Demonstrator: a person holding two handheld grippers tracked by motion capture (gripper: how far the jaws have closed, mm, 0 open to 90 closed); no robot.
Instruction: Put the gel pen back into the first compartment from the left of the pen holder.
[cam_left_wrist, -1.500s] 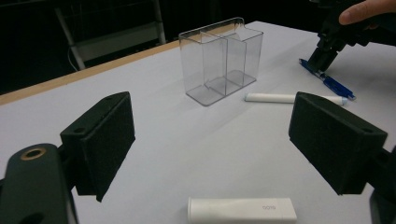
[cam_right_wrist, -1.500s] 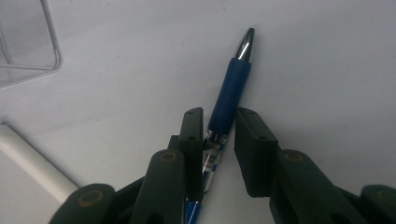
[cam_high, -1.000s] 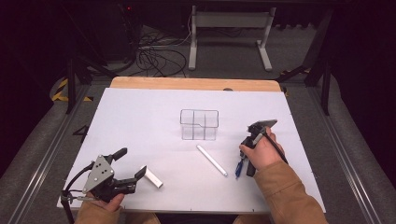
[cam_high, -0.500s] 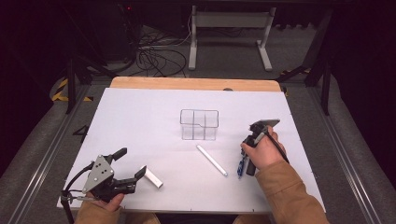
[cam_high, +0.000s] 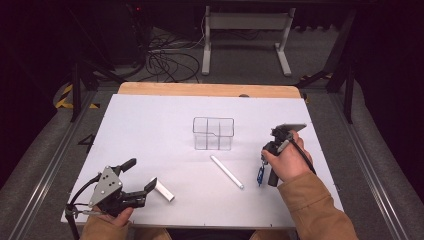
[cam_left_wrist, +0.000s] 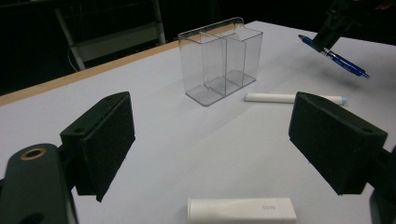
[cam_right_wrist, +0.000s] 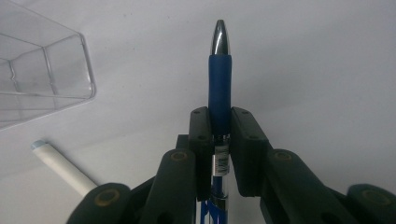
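A blue pen (cam_right_wrist: 219, 74) with a silver tip stands between the pads of my right gripper (cam_right_wrist: 219, 116), which is shut on its barrel. In the high view the right gripper (cam_high: 264, 159) holds the blue pen (cam_high: 260, 173) just above the white table, right of a clear compartment box (cam_high: 213, 133). A white marker (cam_high: 226, 171) lies slanted in front of the box. My left gripper (cam_high: 141, 173) rests at the near left, open, with a short white tube (cam_left_wrist: 241, 210) lying on the table just before its jaws.
The white table sheet (cam_high: 150, 125) ends at a wooden strip (cam_high: 200, 90) at the far side. Beyond it are table legs and cables on a dark floor. From the left gripper view, the clear box (cam_left_wrist: 222, 60) stands upright with the white marker (cam_left_wrist: 294, 98) beside it.
My right gripper has risen a little with the blue pen in it. The left gripper, the marker, the tube and the box have stayed where they were.
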